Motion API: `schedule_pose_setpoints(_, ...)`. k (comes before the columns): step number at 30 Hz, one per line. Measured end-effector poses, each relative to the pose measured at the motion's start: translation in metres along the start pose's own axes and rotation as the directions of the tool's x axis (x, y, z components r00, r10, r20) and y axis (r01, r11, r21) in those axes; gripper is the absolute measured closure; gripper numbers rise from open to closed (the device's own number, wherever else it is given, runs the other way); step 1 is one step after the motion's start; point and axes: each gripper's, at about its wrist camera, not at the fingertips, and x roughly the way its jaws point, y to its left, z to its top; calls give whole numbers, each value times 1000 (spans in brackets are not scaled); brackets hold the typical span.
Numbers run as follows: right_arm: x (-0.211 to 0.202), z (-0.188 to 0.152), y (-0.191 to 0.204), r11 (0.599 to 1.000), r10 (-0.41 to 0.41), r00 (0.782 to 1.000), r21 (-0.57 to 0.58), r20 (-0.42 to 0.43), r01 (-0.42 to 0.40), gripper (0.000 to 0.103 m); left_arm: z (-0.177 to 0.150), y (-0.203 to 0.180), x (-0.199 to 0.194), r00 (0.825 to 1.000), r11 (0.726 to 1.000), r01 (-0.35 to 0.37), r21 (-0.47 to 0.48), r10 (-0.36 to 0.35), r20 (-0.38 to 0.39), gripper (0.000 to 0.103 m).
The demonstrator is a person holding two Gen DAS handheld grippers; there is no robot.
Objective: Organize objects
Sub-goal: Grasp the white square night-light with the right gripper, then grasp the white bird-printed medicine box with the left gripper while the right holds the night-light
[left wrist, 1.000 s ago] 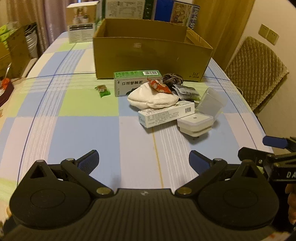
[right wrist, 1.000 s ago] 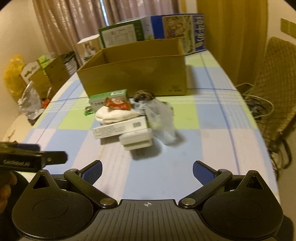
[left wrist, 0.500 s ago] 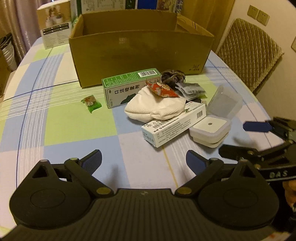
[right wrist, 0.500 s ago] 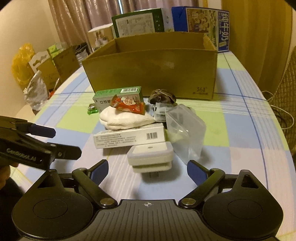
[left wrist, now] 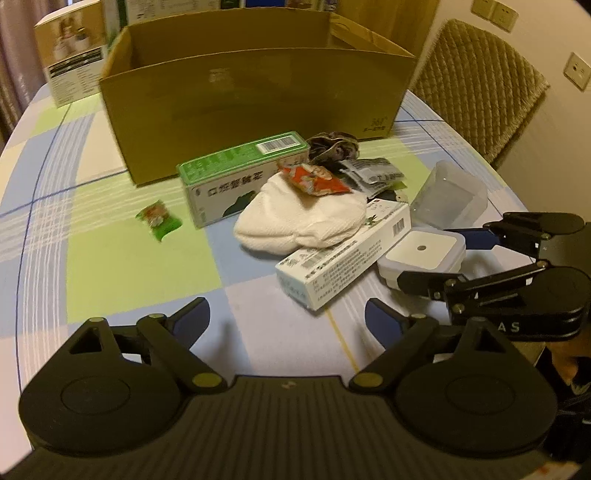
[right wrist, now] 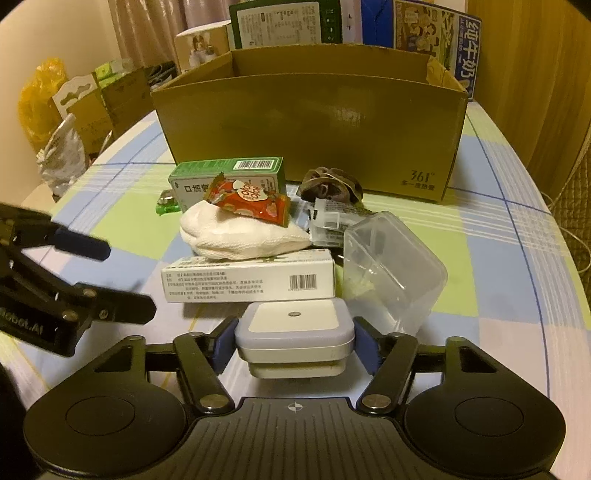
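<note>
A pile lies in front of an open cardboard box [left wrist: 251, 92] [right wrist: 310, 122]: a green box [left wrist: 236, 173], a white cloth [left wrist: 299, 218] with a red snack packet [left wrist: 314, 179] on it, a white carton [left wrist: 343, 254], a dark scrunchie [left wrist: 332, 146] and a clear plastic tub [left wrist: 448, 199]. A green candy [left wrist: 159, 219] lies apart at the left. My right gripper [right wrist: 293, 345] is shut on a white square plug device [right wrist: 293, 332] [left wrist: 421, 251], which still rests on the table. My left gripper [left wrist: 286, 315] stands open over bare cloth, short of the carton.
The checked tablecloth [left wrist: 110, 266] covers a table whose right edge meets a quilted chair [left wrist: 480, 92]. Printed cartons [right wrist: 280, 22] stand behind the cardboard box, and a white box [left wrist: 70, 62] at the back left. Bags and cartons [right wrist: 44, 107] sit beyond the table's left side.
Both grippers have moved forward toward the pile. The right gripper's fingers have come in from wide apart onto the sides of the white plug device.
</note>
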Motion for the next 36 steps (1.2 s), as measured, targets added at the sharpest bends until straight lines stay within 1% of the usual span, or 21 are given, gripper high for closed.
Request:
schedule_pose_setpoints(5,-10,-5,-6,1000,-25,1000,14,-5,25,41,13,-6,13,998,994,61,87,-62,7,15)
schedule_pose_setpoints(8,-16,-9,-12,999,-37,999,31,-12,38,41,18,-11,27,996,985,85,153,-84,-12,20)
schedule_pose_setpoints(10,-20,-13,-15,998,-43,999,42,-16,44,41,21,-16,37,996,975,93,203,-90,-22,28)
schedule_pose_setpoints(11,-21,-14,-17,998,-47,999,45,-16,47,41,22,-19,41,995,969,99,228,-95,-27,30)
schedule_pose_setpoints(12,-22,-15,-18,998,-50,999,47,-16,50,41,23,-22,45,995,962,100,255,-95,-32,35)
schedule_pose_setpoints(14,-24,-18,-19,997,-53,999,55,-13,53,41,23,-29,52,996,948,90,307,-80,-44,38)
schedule_pose_setpoints(15,-25,-19,-20,997,-51,999,62,-11,52,41,21,-32,54,996,944,81,320,-69,-49,47)
schedule_pose_setpoints(17,-28,-22,-21,996,-56,998,75,-11,57,41,18,-36,53,997,946,63,318,-49,-53,52)
schedule_pose_setpoints(18,-29,-23,-22,995,-56,998,81,-11,57,41,15,-39,51,997,948,58,314,-42,-58,56)
schedule_pose_setpoints(19,-31,-24,-22,994,-57,998,88,-9,58,41,11,-41,48,998,951,49,305,-32,-61,60)
schedule_pose_setpoints(21,-34,-28,-23,993,-63,998,98,-5,63,41,0,-46,39,997,959,31,283,-11,-71,64)
schedule_pose_setpoints(23,-37,-32,-25,992,-61,998,111,-1,61,41,-13,-52,30,997,967,30,252,-11,-76,65)
schedule_pose_setpoints(26,-41,-36,-27,990,-64,998,126,9,62,41,-23,-57,21,999,977,11,215,0,-48,64)
schedule_pose_setpoints(27,-41,-37,-28,989,-66,998,131,13,63,41,-22,-58,22,999,977,-6,212,13,-32,60)
schedule_pose_setpoints(28,-42,-37,-29,988,-70,997,136,17,67,41,-20,-60,24,1000,977,-15,214,20,-22,59)
schedule_pose_setpoints(31,-43,-37,-32,986,-79,997,148,26,74,41,-10,-64,31,1000,973,-1,229,2,-3,59)
schedule_pose_setpoints(34,-43,-37,-34,985,-85,996,154,29,79,41,-1,-70,41,1000,967,-11,253,10,6,59)
schedule_pose_setpoints(36,-42,-37,-35,985,-86,996,155,32,80,41,3,-73,48,1000,966,-6,259,7,-1,59)
